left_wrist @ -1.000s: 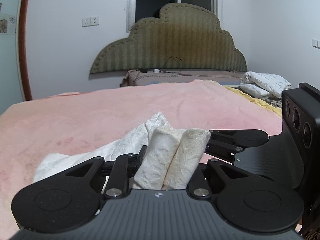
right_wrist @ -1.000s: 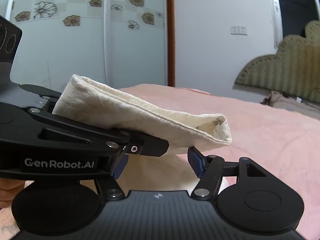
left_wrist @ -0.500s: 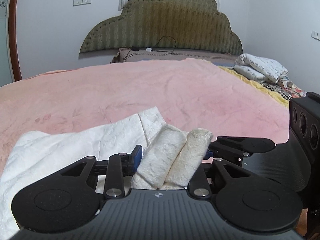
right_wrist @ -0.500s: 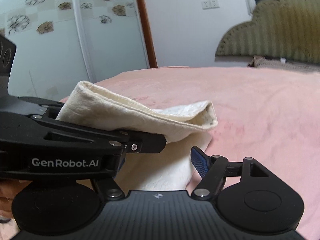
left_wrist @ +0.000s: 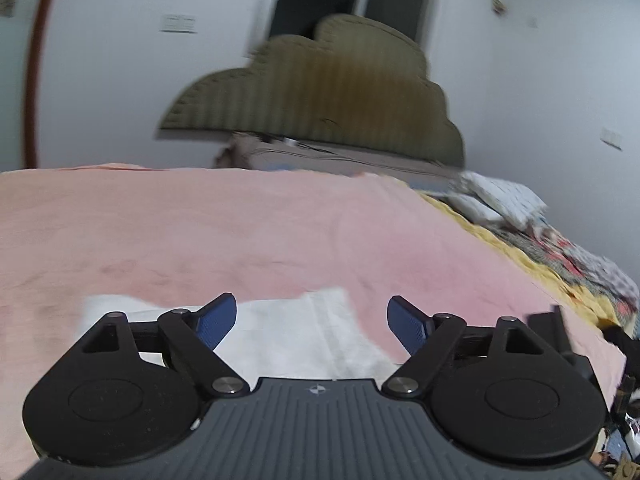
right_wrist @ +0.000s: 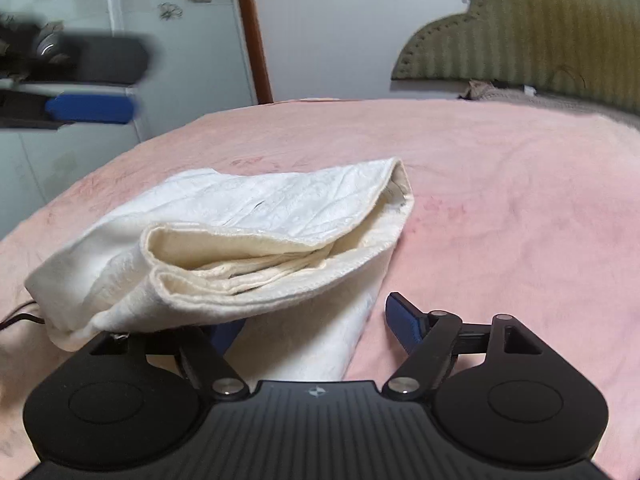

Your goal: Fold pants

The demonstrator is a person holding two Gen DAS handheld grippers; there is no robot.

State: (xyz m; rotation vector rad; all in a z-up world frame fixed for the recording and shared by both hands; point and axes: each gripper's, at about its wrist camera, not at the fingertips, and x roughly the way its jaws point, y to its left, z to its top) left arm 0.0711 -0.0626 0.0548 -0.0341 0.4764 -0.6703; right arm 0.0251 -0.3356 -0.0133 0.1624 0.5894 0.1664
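Observation:
The white pants (right_wrist: 260,216) lie folded over on the pink blanket (right_wrist: 500,200), hem edges stacked at the near side. My right gripper (right_wrist: 316,324) sits low in front of them, its jaws opening. The fold's near edge drapes over its left finger while its right pad (right_wrist: 404,320) is bare; nothing is pinched. In the left wrist view my left gripper (left_wrist: 312,320) has its jaws opening wide, with nothing between the blue pads. A strip of the pants (left_wrist: 304,336) lies flat on the blanket below it. The left gripper (right_wrist: 92,108) shows blurred at the upper left of the right wrist view.
An olive padded headboard (left_wrist: 328,92) stands at the far end of the bed. Pillows and patterned bedding (left_wrist: 504,200) are piled along the right side. A wardrobe door with a flower pattern (right_wrist: 120,40) stands off the left. A dark cable (right_wrist: 20,316) lies at the blanket's left edge.
My left gripper has let go of the rolled hem and drawn back and up, and the cloth has dropped onto the blanket. My right gripper has sunk lower and widened.

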